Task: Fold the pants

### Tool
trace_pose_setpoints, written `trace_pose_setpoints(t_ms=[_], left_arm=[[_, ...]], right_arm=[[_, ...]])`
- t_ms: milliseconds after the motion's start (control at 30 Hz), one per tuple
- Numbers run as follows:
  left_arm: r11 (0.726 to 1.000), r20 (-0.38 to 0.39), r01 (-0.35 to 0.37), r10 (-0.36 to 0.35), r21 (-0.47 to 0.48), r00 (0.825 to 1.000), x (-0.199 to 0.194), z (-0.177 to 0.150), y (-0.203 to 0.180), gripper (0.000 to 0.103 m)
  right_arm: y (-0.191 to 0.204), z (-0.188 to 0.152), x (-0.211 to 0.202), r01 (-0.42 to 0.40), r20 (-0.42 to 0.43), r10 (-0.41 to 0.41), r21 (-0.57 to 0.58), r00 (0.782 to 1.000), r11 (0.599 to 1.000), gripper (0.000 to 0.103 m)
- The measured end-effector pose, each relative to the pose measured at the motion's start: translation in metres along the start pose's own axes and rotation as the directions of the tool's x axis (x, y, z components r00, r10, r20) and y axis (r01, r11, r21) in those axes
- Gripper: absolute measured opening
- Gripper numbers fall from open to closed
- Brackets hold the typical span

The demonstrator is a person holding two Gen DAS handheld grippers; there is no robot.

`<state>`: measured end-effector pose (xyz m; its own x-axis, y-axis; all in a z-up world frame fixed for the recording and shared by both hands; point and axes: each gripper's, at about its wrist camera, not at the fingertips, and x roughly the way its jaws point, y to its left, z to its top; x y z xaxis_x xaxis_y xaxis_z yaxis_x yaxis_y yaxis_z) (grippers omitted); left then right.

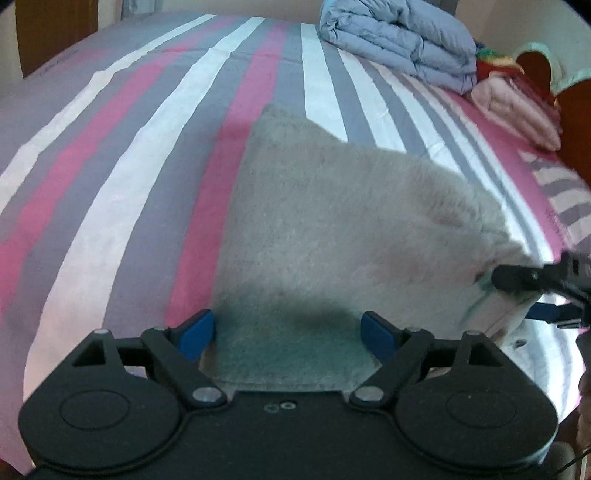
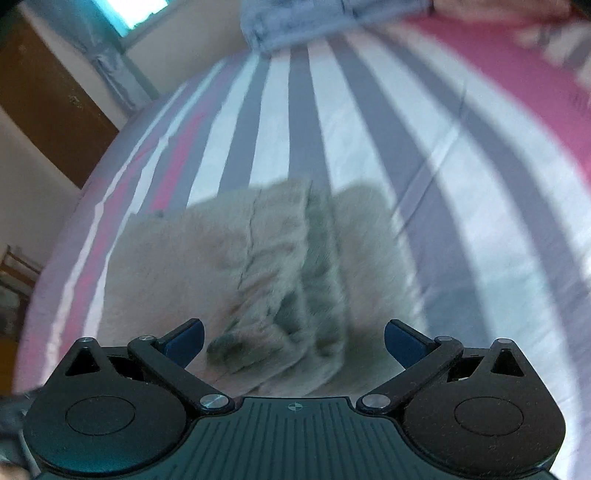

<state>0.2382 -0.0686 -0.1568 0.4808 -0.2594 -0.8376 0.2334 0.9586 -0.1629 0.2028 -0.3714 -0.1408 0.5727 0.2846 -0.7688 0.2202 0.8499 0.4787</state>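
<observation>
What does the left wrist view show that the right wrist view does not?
Only the left wrist view shows the right gripper from outside, at the pants' right edge, plus folded pink clothes near a wooden headboard.

Only the right wrist view shows a brown door, a window, and the pants' layered folds up close, blurred.

Both show the fluffy grey pants on the striped bedsheet, the folded blue quilt, and open jaws.
</observation>
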Motion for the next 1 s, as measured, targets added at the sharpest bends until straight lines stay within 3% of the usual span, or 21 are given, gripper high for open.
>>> trace_pose_setpoints(t_ms=[67,167,200,233,367,467,667,767,800,833,867,1000], left_arm=[[1.0,0.005,-0.006,0.006,-0.003,1.0,-0.001,-0.002,0.002,0.081],[1.0,0.002,-0.007,0.007,-0.011,1.0,0.001,-0.001,0.004,0.083],[1.0,0.0,-0.009,0.009,-0.011,1.0,0.002,-0.001,0.004,0.083],[1.0,0.0,-0.01,0.01,-0.013,1.0,0.003,-0.002,0.005,0.083],[1.0,0.007,-0.011,0.011,-0.009,1.0,0.004,-0.004,0.005,0.085],[1.0,0.008,-0.009,0.009,-0.007,1.0,0.006,-0.004,0.006,0.086],[1.0,0.008,-0.002,0.002,-0.009,1.0,0.007,-0.004,0.007,0.087],[1.0,0.007,-0.003,0.003,-0.014,1.0,0.007,-0.005,0.009,0.087],[1.0,0.006,0.001,-0.001,-0.017,1.0,0.007,-0.005,0.01,0.087],[1.0,0.004,0.008,-0.008,-0.023,1.0,0.007,-0.005,0.011,0.088],[0.999,0.003,0.014,-0.014,-0.029,1.0,0.007,-0.006,0.012,0.088],[0.999,0.011,0.023,-0.023,-0.036,1.0,0.006,-0.007,0.013,0.09]], right_arm=[[-0.002,-0.001,0.011,-0.004,-0.034,0.005,0.037,0.999,0.999,0.103],[0.004,-0.003,0.014,0.01,-0.017,-0.01,0.009,1.0,1.0,0.102],[0.008,-0.005,0.015,0.01,-0.014,-0.01,-0.008,1.0,1.0,0.099],[0.011,-0.007,0.015,0.009,-0.017,-0.01,-0.026,1.0,1.0,0.077],[0.018,-0.012,0.013,0.024,-0.019,-0.025,-0.07,1.0,0.997,0.069],[0.016,-0.013,0.011,0.005,-0.019,-0.007,-0.058,1.0,0.998,0.07],[0.013,-0.009,0.028,-0.018,-0.053,0.017,-0.024,0.998,1.0,0.096],[0.024,-0.013,0.032,0.004,-0.041,-0.007,-0.071,0.999,0.997,0.094],[0.027,-0.015,0.031,0.014,-0.027,-0.017,-0.09,1.0,0.996,0.088],[0.028,-0.016,0.028,0.036,-0.012,-0.038,-0.106,0.999,0.994,0.074],[0.027,-0.016,0.024,0.039,0.004,-0.039,-0.108,0.999,0.993,0.067],[0.023,-0.021,0.005,0.001,0.057,0.005,-0.111,0.998,0.994,0.053]])
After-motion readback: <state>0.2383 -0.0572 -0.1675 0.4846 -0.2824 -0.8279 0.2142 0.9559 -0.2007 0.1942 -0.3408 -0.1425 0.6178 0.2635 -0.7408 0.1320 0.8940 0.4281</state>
